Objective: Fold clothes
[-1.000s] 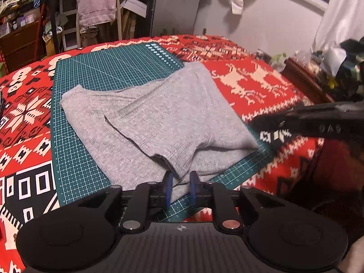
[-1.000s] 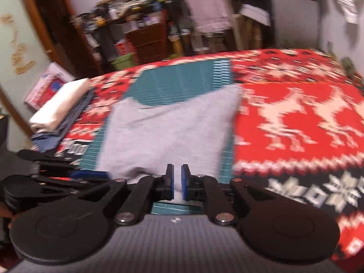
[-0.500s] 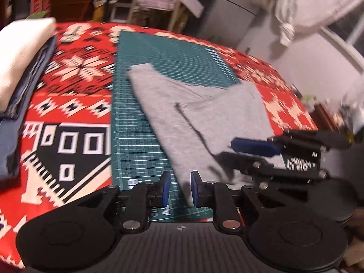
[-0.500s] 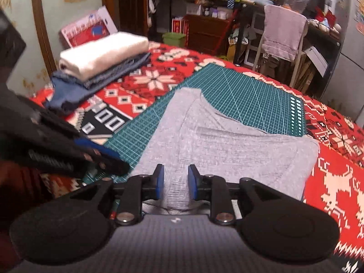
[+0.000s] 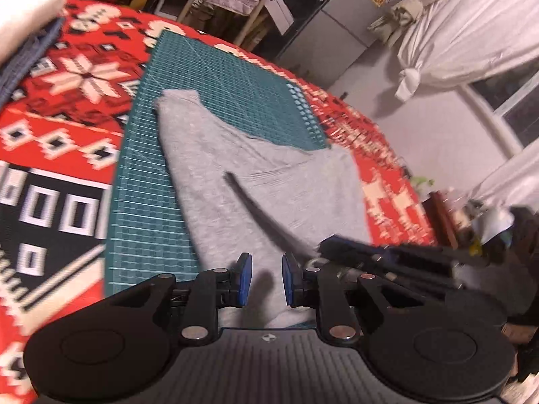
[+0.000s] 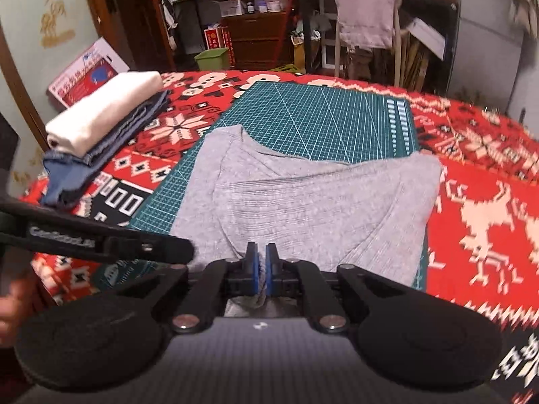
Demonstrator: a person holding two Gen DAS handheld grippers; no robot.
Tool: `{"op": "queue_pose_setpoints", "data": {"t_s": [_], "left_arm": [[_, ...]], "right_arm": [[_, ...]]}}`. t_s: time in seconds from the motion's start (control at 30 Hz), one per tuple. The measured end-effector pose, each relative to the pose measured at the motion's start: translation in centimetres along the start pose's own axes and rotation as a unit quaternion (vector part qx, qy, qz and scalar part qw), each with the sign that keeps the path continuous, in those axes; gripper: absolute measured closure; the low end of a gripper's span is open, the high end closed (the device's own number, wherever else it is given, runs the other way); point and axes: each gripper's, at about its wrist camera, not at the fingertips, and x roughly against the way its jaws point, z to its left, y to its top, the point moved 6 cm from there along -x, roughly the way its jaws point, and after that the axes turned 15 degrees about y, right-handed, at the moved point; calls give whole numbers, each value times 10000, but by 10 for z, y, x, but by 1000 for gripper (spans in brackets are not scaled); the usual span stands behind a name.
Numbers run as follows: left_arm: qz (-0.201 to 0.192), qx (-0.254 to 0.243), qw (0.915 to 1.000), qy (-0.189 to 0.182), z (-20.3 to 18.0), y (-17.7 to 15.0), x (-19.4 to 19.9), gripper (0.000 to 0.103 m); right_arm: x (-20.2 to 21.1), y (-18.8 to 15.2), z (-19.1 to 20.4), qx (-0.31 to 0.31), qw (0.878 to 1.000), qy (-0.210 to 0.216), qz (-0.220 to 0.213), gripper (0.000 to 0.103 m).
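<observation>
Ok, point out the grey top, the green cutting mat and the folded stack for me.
grey top (image 6: 303, 198), right wrist view, ribbed middle.
green cutting mat (image 6: 323, 118), right wrist view, bare far half.
folded stack (image 6: 101, 114), right wrist view, white top layer.

Near edge of the grey garment (image 6: 303, 202) disappears under the right claw (image 6: 261, 266) body, so how much cloth sits between the blue pads is hard to tell. In the left wrist view motion blur smears the red blanket (image 5: 67, 155), and the folded stack (image 5: 23, 17) is cut off at the frame's top-left corner
</observation>
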Motion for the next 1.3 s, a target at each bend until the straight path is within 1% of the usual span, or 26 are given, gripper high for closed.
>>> {"op": "queue_pose_setpoints", "data": {"t_s": [0.17,0.3,0.33,0.4,0.43,0.47,0.5,0.57,0.6,0.67,0.73,0.83,0.87,0.93,1.07,1.2,1.27,1.3], "left_arm": [[135,471,9976,-481,-2,5,-14,85],[242,846,9924,-865,-4,10,-24,85],[278,932,9912,-897,-4,10,-26,85],[335,1025,9907,-831,-3,10,-31,86],[353,1057,9903,-828,-3,10,-32,88],[339,1051,9904,-835,-4,10,-32,101],[325,1045,9904,-842,-6,10,-31,101],[154,822,9945,-637,-9,12,-25,101],[109,763,9952,-609,-10,14,-22,101],[20,648,9964,-553,-11,16,-16,101],[24,596,9969,-504,-10,18,-17,101],[74,571,9974,-431,-8,19,-22,101],[89,573,9974,-419,-7,18,-23,101],[113,564,9975,-400,-6,17,-24,101],[142,567,9975,-408,-5,15,-26,101],[148,566,9974,-430,-6,16,-26,101],[151,547,9975,-422,-6,16,-26,101],[149,529,9977,-408,-7,16,-25,101]], "right_arm": [[-3,-1,-1,-144,9998,117,-62,98],[-3,-1,-1,-213,9995,183,-107,98],[-2,-1,-1,-232,9994,209,-123,98],[-1,0,0,-268,9991,277,-158,98],[0,0,1,-268,9990,309,-169,98],[2,0,2,-244,9990,327,-183,97],[4,0,3,-220,9990,344,-196,96],[11,-1,6,-90,9992,321,-197,94],[15,-3,9,7,9994,315,-149,92],[17,-9,16,211,9990,392,27,92],[13,-18,26,479,9977,433,201,91],[5,-28,40,962,9944,246,356,90],[6,-29,42,1028,9939,214,338,90],[7,-30,43,973,9946,197,307,78],[1,-30,39,1042,9942,-6,266,78],[-10,-29,30,1049,9941,-184,194,79],[-12,-28,29,1066,9940,-161,207,89],[-12,-28,29,1085,9937,-114,253,100]]}}
